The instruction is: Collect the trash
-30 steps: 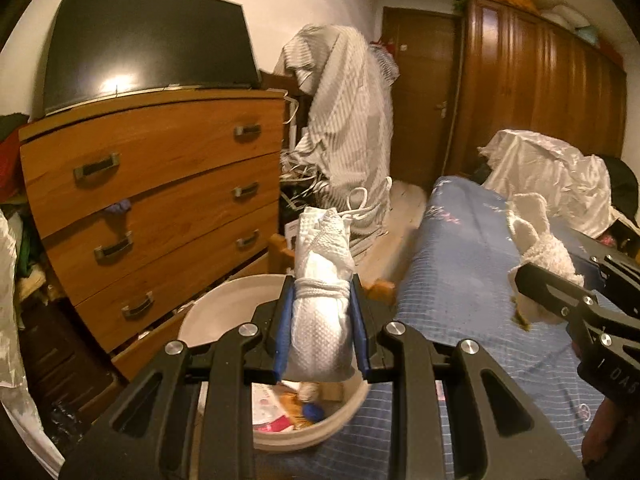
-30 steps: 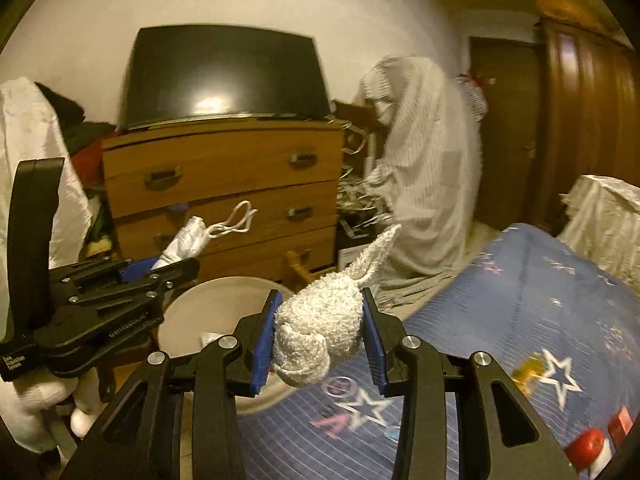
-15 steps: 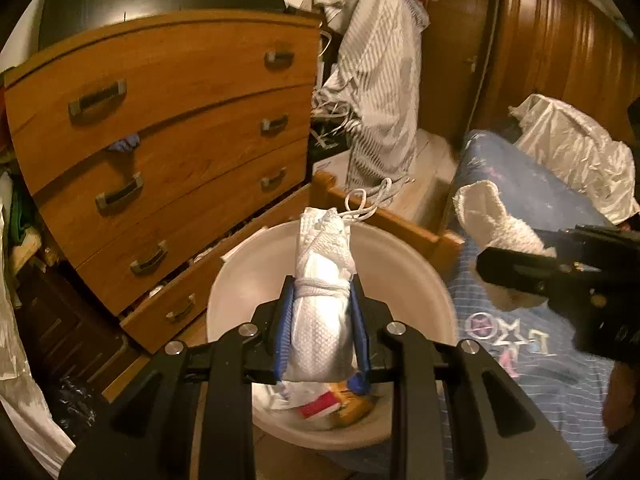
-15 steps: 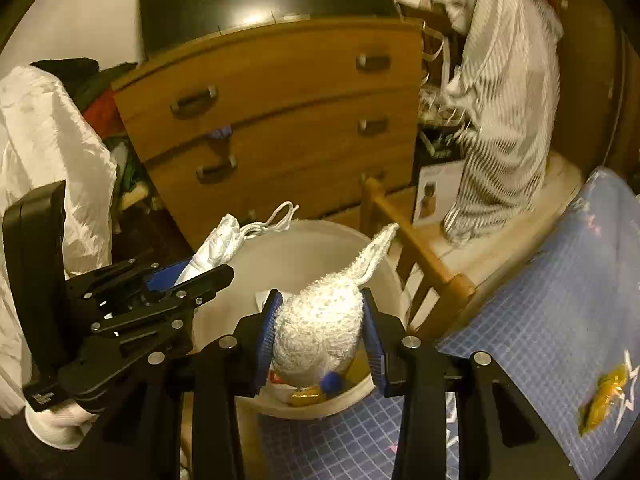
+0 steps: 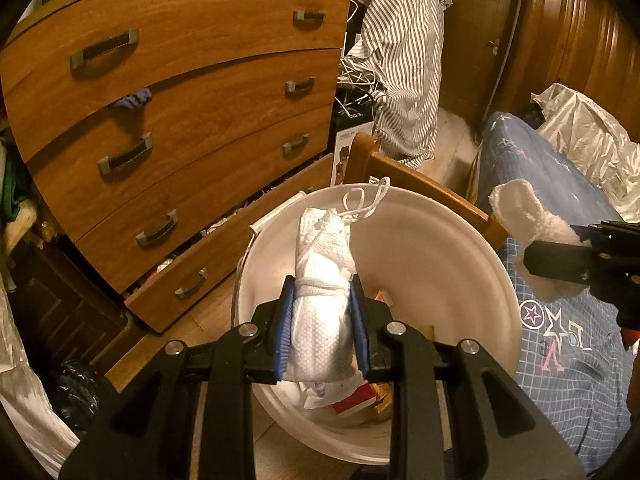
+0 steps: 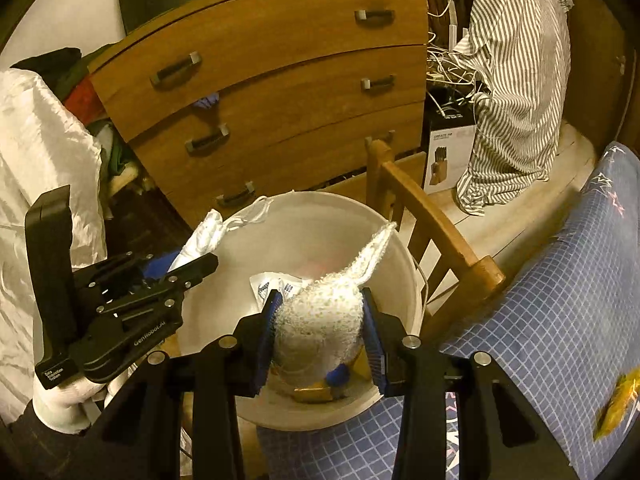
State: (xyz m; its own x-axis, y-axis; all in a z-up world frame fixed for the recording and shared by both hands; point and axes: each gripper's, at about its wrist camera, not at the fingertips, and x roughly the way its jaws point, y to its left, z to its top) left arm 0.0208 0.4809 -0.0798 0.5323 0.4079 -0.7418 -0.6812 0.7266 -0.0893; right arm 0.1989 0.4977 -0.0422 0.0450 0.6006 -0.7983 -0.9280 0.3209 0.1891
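White bundle (image 5: 322, 320) — clamped between left gripper (image 5: 322, 330).

Both fisheye views look steeply down along their own fingers from close above the white bucket (image 5: 460, 264), which fills the lower centre of each frame. The left wrist view faces the wooden dresser (image 5: 180, 92) at upper left, with the blue bedspread (image 5: 560, 360) at right. The right wrist view shares bucket (image 6: 320, 216), dresser (image 6: 280, 80) and bedspread (image 6: 540, 320), and shows the left gripper (image 6: 200, 264) at its left edge.
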